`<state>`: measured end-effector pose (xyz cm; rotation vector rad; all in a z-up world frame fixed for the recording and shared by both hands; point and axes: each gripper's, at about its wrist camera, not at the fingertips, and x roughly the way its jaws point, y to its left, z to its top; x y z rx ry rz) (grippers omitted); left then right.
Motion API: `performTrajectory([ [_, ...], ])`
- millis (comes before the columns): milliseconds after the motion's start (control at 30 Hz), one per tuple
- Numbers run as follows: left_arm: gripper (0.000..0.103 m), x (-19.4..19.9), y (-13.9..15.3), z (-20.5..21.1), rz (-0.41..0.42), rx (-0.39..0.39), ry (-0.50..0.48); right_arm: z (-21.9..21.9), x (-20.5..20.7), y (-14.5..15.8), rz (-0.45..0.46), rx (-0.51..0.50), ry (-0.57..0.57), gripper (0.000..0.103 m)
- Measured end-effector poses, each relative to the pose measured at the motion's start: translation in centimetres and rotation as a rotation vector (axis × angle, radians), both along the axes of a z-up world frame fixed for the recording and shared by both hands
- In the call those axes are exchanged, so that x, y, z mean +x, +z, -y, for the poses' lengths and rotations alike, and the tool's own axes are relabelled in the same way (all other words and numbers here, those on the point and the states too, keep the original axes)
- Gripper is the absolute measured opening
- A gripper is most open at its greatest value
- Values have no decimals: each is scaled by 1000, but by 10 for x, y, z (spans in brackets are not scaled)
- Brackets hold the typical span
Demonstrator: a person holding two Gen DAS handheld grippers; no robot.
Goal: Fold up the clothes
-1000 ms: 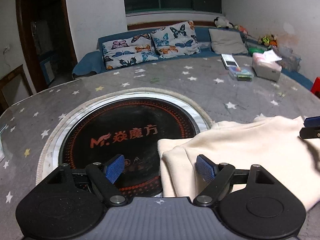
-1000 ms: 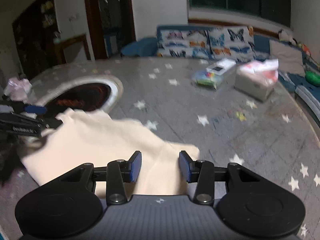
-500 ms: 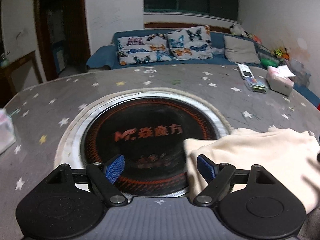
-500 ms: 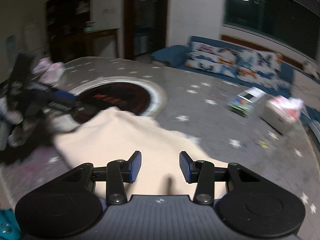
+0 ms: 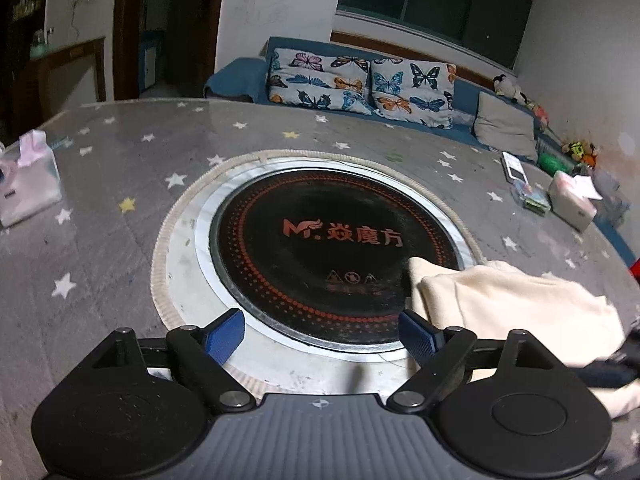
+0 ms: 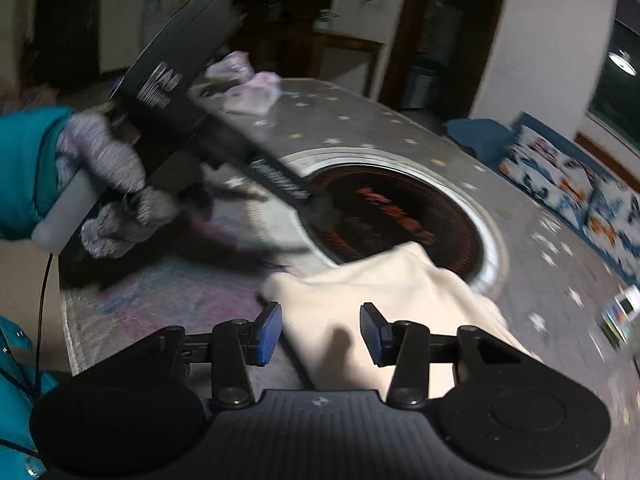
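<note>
Left wrist view: the left gripper (image 5: 321, 332) is held with fingers spread wide over the round black induction cooktop (image 5: 328, 248). To its right, the folded cream-coloured garment (image 5: 516, 312) is laid on the star-patterned grey table (image 5: 120, 168), partly overlapping the cooktop's edge. The right gripper (image 6: 320, 330) is spread over it, empty.

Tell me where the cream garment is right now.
The cream garment lies folded on the star-print table, low right in the left wrist view, its corner overlapping the round black cooktop; in the right wrist view it lies just ahead of the fingers.

Teal sleeve (image 6: 24, 168), grey knit glove (image 6: 108, 184), blue-padded black fingers (image 6: 269, 334)
</note>
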<state>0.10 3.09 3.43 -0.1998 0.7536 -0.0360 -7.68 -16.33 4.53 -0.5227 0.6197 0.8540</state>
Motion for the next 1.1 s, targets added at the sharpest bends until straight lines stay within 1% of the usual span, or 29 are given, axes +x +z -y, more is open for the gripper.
performTrajectory([
  [100, 87, 4, -1, -3, -32, -62, 3, -19, -5, -12, 15, -49, 36, 44],
  [200, 87, 6, -3, -6, -61, -129, 11, -32, -10, -24, 50, -99, 55, 44],
  [300, 87, 8, -5, -6, -84, -190, 5, -38, -13, -28, 77, -115, 39, 42],
  [333, 87, 9, -6, -5, -91, -207, 4, -37, -12, -28, 75, -110, 26, 40],
  [367, 87, 9, -7, -4, -97, -224, 5, -36, -11, -27, 73, -106, 14, 29],
  [400, 88, 10, -8, -4, -99, -239, 7, -35, -9, -26, 72, -101, 1, 22],
  [433, 88, 10, -8, -4, -99, -252, 9, -34, -8, -25, 68, -92, -12, 19],
  [467, 88, 11, -8, -4, -102, -276, 13, -30, -6, -22, 53, -64, -26, 15],
  [567, 88, 13, -7, -6, -115, -358, 29, -17, 0, -11, 12, 19, -67, 12],
  [700, 89, 18, -9, -4, -138, -454, 49, -1, 3, 2, -15, 107, -108, 11],
  [833, 89, 24, -16, 3, -175, -545, 70, 11, 2, 11, -27, 163, -124, 11],
  [933, 89, 27, -17, 7, -183, -582, 91, 19, 1, 16, -33, 195, -128, 10],
  [1100, 87, 29, -22, 10, -201, -672, 108, 27, 0, 20, -37, 239, -136, 10],
])
